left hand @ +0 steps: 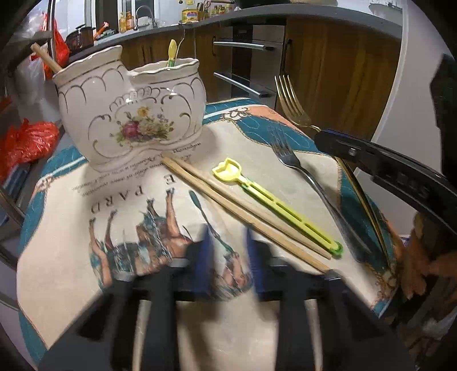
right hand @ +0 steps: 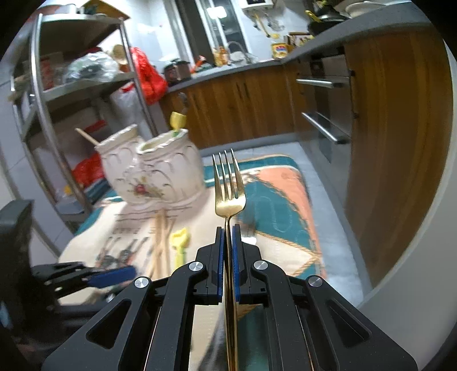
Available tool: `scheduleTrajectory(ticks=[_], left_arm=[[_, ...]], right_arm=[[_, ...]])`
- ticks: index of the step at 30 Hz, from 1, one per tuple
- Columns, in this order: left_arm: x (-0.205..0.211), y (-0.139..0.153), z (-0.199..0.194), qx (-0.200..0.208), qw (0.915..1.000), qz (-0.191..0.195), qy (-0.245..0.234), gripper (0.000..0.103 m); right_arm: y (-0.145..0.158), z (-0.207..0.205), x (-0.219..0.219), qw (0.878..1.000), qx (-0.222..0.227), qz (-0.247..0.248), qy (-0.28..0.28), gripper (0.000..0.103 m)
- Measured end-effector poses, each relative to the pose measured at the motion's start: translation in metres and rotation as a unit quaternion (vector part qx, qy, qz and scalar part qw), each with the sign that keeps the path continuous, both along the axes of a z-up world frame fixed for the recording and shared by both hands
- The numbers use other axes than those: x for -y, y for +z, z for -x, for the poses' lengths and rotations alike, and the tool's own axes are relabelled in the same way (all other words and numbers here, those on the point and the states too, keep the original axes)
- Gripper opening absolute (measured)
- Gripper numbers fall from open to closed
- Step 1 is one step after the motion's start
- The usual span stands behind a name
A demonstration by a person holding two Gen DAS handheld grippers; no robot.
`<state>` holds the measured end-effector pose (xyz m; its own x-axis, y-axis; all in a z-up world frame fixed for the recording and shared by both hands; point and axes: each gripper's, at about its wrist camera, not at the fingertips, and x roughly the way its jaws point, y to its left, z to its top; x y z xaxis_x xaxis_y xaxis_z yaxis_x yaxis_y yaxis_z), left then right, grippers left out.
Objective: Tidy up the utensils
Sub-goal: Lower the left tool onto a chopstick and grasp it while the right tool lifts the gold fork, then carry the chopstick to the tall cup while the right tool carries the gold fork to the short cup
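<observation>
Gold fork (right hand: pixel 229 188), silver fork (left hand: pixel 288 159), yellow-green tongs (left hand: pixel 274 205), white floral holder (left hand: pixel 128 114), teal horse-print cloth (left hand: pixel 137 222)

— What lies under everything?

— A printed cloth (left hand: pixel 94 182) with horses, upside-down lettering and a teal and peach border, filling the middle and lower part of the left wrist view.

— And behind it?

— Wooden cabinets (left hand: pixel 322 77) across the upper right, with steel drawer handles (left hand: pixel 242 45) just left of them. A grey countertop (left hand: pixel 257 17) runs along the top, crowded with jars and a yellow tin (left hand: pixel 190 14).

— Anything on the left?

— Red plastic bags (left hand: pixel 25 142) at the left edge. In the right wrist view a metal shelf rack (right hand: pixel 71 85) fills the upper left, holding bags and clutter, with a faucet (right hand: pixel 235 47) at top centre.
</observation>
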<state>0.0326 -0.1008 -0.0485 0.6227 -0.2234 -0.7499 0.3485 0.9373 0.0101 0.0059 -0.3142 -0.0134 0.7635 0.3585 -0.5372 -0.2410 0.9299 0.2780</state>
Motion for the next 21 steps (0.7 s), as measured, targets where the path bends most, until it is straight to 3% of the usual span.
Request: scheduleTrajectory(ticks=[6,15,21], left_arm=[[-0.026,0.006,-0.006,-0.012,0.9999,0.011,0.006,0.003],[-0.071,0.01,-0.005,-0.03,0.9993,-0.02,-0.002,0.003],[-0.075,0.009,-0.001,-0.026,0.9995,-0.014,0.009,0.006]], right_arm=[[0.008,0.009,-0.007,0.999,0.032,-0.006,0.023,0.006],[0.011,0.013,-0.018,0.998,0.041,-0.006,0.043,0.006],[0.021,0.021,-0.026,0.996,0.069,-0.002,0.055,0.006]])
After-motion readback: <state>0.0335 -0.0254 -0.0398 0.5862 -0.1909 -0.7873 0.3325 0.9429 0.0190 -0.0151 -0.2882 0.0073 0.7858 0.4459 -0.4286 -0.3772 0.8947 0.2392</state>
